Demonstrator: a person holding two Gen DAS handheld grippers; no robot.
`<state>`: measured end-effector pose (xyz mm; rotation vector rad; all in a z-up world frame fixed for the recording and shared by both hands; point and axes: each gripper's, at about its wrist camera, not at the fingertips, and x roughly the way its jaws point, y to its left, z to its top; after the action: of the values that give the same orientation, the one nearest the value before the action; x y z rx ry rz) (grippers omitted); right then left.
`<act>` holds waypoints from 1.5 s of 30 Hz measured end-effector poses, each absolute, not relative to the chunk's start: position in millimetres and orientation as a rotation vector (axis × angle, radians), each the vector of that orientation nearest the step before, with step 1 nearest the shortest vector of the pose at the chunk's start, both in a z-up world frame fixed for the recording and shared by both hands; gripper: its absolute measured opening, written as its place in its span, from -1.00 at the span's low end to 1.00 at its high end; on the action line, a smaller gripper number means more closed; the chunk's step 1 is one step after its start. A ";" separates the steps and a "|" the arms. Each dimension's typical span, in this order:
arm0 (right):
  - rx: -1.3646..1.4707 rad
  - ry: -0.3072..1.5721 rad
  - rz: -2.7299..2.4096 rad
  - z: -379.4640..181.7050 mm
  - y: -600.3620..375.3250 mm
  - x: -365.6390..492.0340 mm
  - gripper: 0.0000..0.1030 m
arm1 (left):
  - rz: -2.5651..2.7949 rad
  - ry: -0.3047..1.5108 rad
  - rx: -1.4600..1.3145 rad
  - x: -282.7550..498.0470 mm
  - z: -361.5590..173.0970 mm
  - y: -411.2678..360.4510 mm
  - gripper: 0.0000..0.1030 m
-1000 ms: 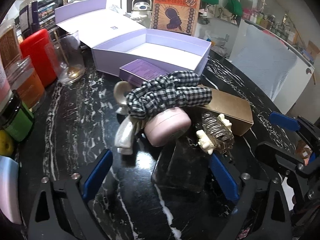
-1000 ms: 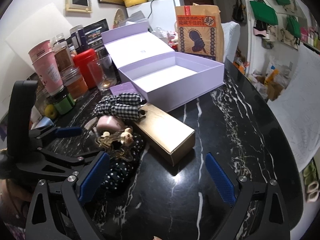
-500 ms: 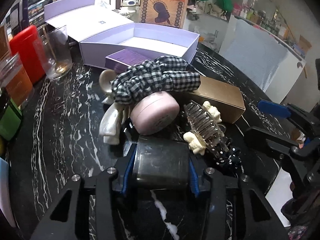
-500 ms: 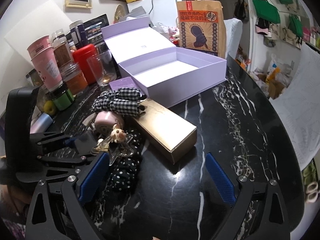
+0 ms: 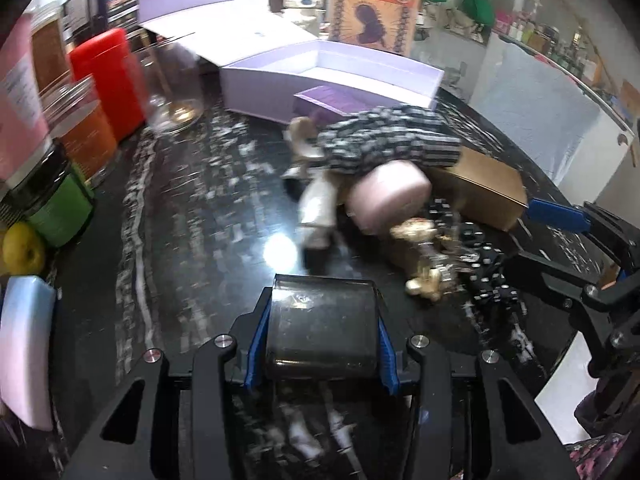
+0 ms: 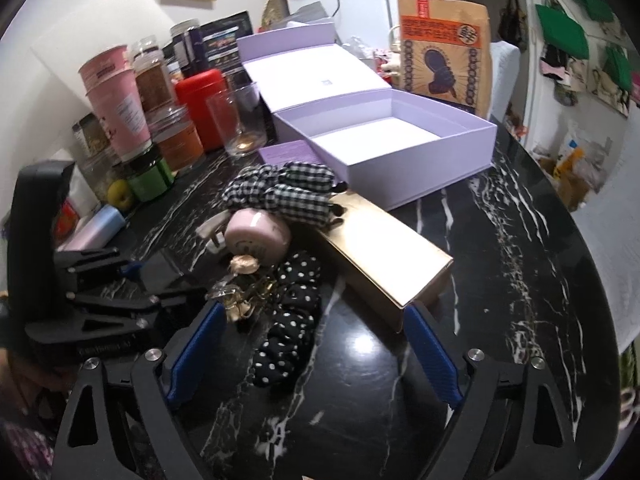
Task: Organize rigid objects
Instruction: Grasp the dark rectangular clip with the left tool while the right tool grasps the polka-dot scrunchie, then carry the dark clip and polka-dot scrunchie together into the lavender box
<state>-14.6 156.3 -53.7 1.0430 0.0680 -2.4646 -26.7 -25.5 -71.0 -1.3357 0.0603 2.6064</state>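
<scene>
My left gripper is shut on a small dark translucent case, held just clear of the pile; it also shows in the right wrist view. The pile holds a pink round case, a gingham scrunchie, a gold box, a clear hair claw with cream bears and a white clip. My right gripper is closing, its jaws still wide. A black polka-dot scrunchie lies between the fingers, untouched by the pads.
An open lilac box with its lid folded back stands behind the pile, a small purple box beside it. Jars, a red tin, a glass and cups line the left edge. A paper bag stands at the back.
My left gripper closed on the dark case and drew it back from the pile toward the table's left. The right gripper's jaws have narrowed slightly and it sits nearer the polka-dot scrunchie.
</scene>
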 end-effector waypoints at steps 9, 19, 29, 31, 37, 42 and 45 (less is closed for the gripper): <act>1.017 0.192 -2.481 -55.8 145.3 -3.2 0.42 | 2.652 0.026 -1.372 -31.2 -69.4 -49.3 -0.14; 1.030 0.198 -2.458 -52.6 139.9 9.7 -0.02 | 2.637 0.035 -1.374 -36.2 -69.7 -48.8 -0.14; 1.075 0.227 -2.436 -70.1 125.5 -8.2 -0.41 | 2.639 0.051 -1.368 -38.8 -69.6 -48.6 -0.14; 1.086 0.230 -2.431 -72.5 123.1 -10.9 -0.47 | 2.642 0.052 -1.369 -39.5 -69.6 -48.6 -0.14; 1.110 0.249 -2.434 -78.3 121.3 -14.5 -0.47 | 2.644 0.065 -1.369 -40.7 -69.9 -47.5 -0.14; 1.120 0.262 -2.455 -77.8 122.7 -13.6 -0.63 | 2.640 0.059 -1.368 -40.6 -69.7 -47.2 -0.15; 1.133 0.226 -2.444 -76.2 128.2 -13.1 -0.69 | 2.616 0.046 -1.367 -38.8 -69.0 -46.2 -0.16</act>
<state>-13.1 128.2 -76.2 1.1326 0.2263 -2.4437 -38.8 -46.2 -69.0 -1.3668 0.0460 2.6162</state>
